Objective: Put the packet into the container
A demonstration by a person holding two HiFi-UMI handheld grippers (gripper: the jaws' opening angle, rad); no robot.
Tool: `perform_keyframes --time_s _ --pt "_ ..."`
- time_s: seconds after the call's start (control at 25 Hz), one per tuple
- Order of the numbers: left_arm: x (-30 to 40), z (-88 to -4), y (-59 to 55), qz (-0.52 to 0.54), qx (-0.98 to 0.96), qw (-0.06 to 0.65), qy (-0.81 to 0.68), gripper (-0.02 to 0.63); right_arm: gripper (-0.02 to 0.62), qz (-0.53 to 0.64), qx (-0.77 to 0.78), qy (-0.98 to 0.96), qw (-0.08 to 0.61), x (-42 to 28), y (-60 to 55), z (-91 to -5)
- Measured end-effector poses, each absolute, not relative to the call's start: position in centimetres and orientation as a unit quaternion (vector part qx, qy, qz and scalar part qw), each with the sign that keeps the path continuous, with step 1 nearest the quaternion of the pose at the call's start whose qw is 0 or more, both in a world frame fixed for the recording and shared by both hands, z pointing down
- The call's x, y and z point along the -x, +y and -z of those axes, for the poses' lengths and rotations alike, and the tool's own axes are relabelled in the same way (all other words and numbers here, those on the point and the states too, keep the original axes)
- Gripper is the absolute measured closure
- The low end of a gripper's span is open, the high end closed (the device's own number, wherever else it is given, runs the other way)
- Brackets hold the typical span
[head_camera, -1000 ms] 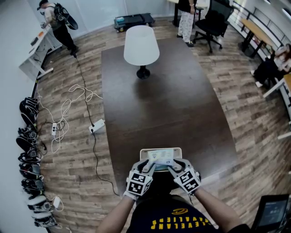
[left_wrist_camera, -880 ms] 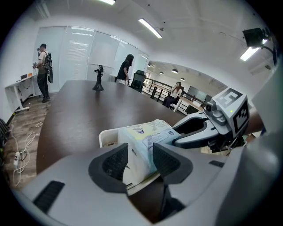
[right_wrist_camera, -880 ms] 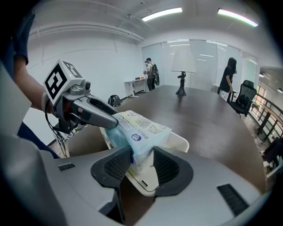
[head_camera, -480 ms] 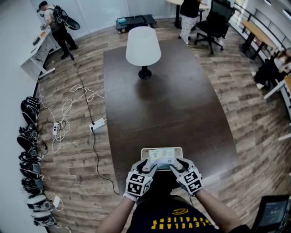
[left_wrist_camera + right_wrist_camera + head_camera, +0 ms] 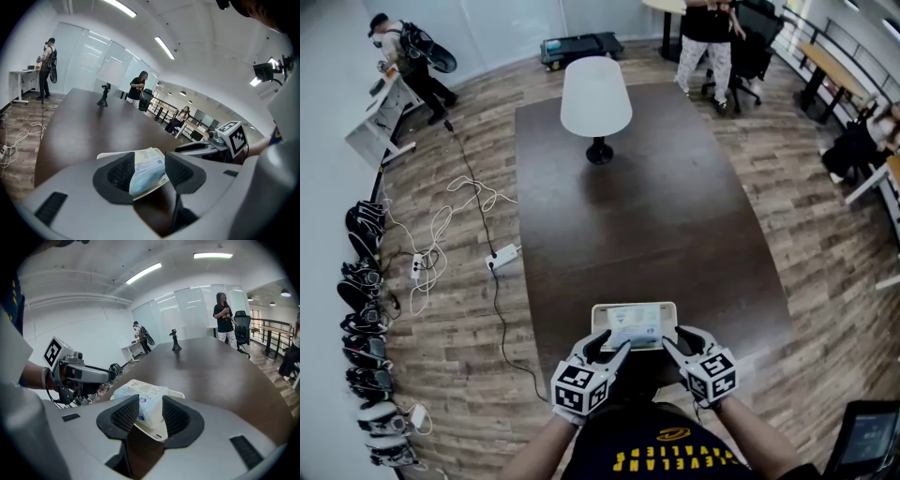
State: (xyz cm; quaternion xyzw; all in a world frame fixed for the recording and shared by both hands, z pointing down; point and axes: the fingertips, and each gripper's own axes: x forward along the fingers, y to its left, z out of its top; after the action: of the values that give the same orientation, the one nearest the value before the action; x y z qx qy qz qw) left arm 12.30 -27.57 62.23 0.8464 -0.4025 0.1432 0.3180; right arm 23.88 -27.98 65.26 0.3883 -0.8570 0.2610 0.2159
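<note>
Dark brown wood makes up the long table (image 5: pixel 647 216) we stand at, smooth and matte, set on a pale plank floor (image 5: pixel 441 309) where white cables (image 5: pixel 441 220) lie in loops. A white lamp (image 5: pixel 595 94) with a rounded shade on a thin black stem stands at the far end. Close to the near edge sits the container (image 5: pixel 598 314), a shallow cream tray with rounded corners and a low rim. The packet (image 5: pixel 636 325) lies inside it, a soft, slightly puffed pouch of glossy film, pale blue and white with small print. Our left gripper (image 5: pixel 612 343) has its jaws spread wide, the ribbed black pads clear of the packet, whose end shows in the gap between them from that gripper's own view. Our right gripper (image 5: pixel 679 337) also has its jaws apart, with the packet and the tray rim seen between the pads but not pinched. Both grippers sit low at the tray's near corners, angled inward toward each other, with our bare forearms reaching forward from the bottom edge and the marker cubes facing up.
</note>
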Motion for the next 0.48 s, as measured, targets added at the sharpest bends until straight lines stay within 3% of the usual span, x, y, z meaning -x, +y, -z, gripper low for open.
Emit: perform_keyframes --time_s 0.08,0.2,0.28,0.48 --pt "-12.4 -60.4 -27.7 -0.119 -0.852 0.304 -0.409 0.422 0.457 -0.278 -0.382 -0.861 0.191 -23.5 -27.9 -64.0" --pt "-12.9 -57.5 -27.7 -0.073 -0.860 0.294 -0.410 0.541 0.556 -0.289 -0.379 -0.865 0.159 -23.1 -27.8 -61.6" --pt "-13.4 -55.9 -27.7 -0.050 -0.864 0.291 -0.409 0.603 0.584 -0.288 -0.372 -0.871 0.144 -22.8 -27.7 -59.8" --pt "-14.6 -53.1 -27.7 -0.020 -0.871 0.283 -0.401 0.606 0.586 -0.257 -0.367 -0.887 0.114 -21.9 -27.5 -55.0"
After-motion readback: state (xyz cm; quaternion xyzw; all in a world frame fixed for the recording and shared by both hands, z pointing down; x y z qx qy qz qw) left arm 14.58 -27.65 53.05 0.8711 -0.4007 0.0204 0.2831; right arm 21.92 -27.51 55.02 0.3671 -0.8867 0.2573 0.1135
